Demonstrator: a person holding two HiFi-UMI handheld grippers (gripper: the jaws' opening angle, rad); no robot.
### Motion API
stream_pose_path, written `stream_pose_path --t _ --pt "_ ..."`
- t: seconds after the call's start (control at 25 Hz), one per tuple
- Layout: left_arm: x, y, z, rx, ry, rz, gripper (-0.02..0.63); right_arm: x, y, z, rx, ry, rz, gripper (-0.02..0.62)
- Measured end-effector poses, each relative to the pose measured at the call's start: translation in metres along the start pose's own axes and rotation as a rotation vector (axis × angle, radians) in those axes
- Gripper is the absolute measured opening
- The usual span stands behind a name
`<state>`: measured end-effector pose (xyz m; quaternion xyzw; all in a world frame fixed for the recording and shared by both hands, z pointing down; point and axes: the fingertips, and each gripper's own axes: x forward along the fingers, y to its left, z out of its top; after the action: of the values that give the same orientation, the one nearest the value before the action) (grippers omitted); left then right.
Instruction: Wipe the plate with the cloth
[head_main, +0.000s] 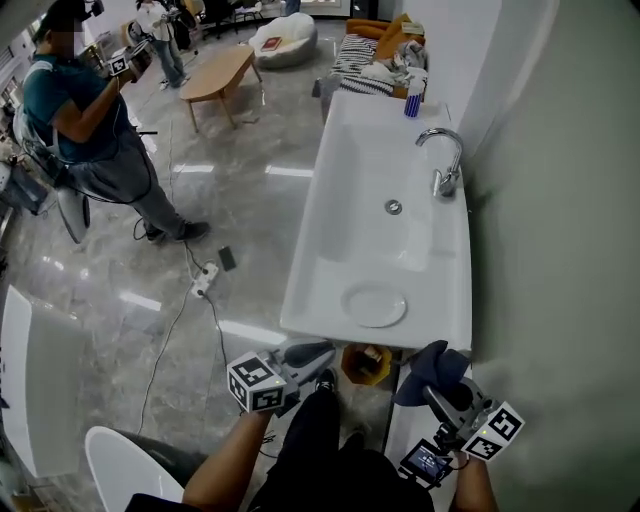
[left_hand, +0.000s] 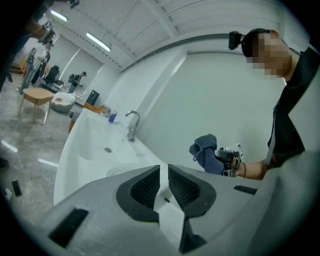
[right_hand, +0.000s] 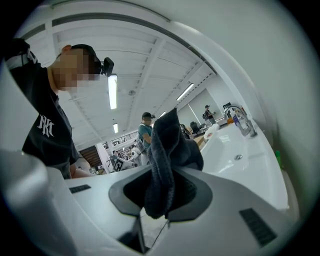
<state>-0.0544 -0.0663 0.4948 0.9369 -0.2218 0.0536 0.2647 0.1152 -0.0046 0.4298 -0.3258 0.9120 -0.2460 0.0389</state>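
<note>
One white plate (head_main: 374, 304) lies flat in the near end of the sink (head_main: 345, 180), ahead of both grippers and between them, and neither touches it. The dark blue cloth (head_main: 432, 368) is clenched in the right gripper (head_main: 440, 388), bunched up and standing out past the jaws, just short of the sink's near edge and to the right of the plate. In the right gripper view the cloth (right_hand: 167, 160) fills the gap of that gripper (right_hand: 165, 192), and a loose end hangs below the pads. The left gripper (head_main: 305, 355) hovers before the sink's near edge, left of the plate and well apart from the cloth. In its own view this gripper (left_hand: 164, 172) has its jaws drawn together with only a slit between them, and it grasps nothing. Farther ahead of the grippers, beyond the plate, are the drain (head_main: 393, 207) and the chrome faucet (head_main: 445, 160) at the right rim. A blue bottle (head_main: 413, 100) stands at the far end. Off to the left, a person (head_main: 90, 120) stands on the glossy floor (head_main: 250, 200) beside a wooden table (head_main: 217, 75). A power strip (head_main: 205, 280) lies nearer the sink.
</note>
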Motion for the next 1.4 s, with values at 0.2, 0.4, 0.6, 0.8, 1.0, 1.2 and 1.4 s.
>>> stream_pose_path --t 0.2,0.4,0.6,0.8,1.0,1.2,1.4 --pt "0.043 0.082 -0.001 -0.128 0.101 -0.031 0.109 0.048 -0.048 0.027 0.008 0.006 -0.053 0.075" --pt "0.073 0.133 -0.03 -0.254 0.277 -0.015 0.146 0.074 -0.077 0.034 0.038 0.023 -0.069 0.075" --pt "0.1 0.172 -0.046 -0.356 0.398 0.069 0.17 0.09 -0.117 0.034 0.064 0.049 -0.051 0.075" --pt "0.115 0.185 -0.067 -0.342 0.541 0.102 0.17 0.095 -0.146 0.038 0.079 0.069 -0.02 0.074" --pt "0.122 0.185 -0.078 -0.322 0.603 0.109 0.17 0.095 -0.162 0.045 0.077 0.072 -0.018 0.075" --pt "0.126 0.189 -0.078 -0.332 0.615 0.137 0.124 0.099 -0.17 0.044 0.078 0.079 -0.015 0.075" --pt "0.127 0.187 -0.082 -0.331 0.638 0.131 0.083 0.115 -0.17 0.029 0.085 0.112 -0.001 0.075"
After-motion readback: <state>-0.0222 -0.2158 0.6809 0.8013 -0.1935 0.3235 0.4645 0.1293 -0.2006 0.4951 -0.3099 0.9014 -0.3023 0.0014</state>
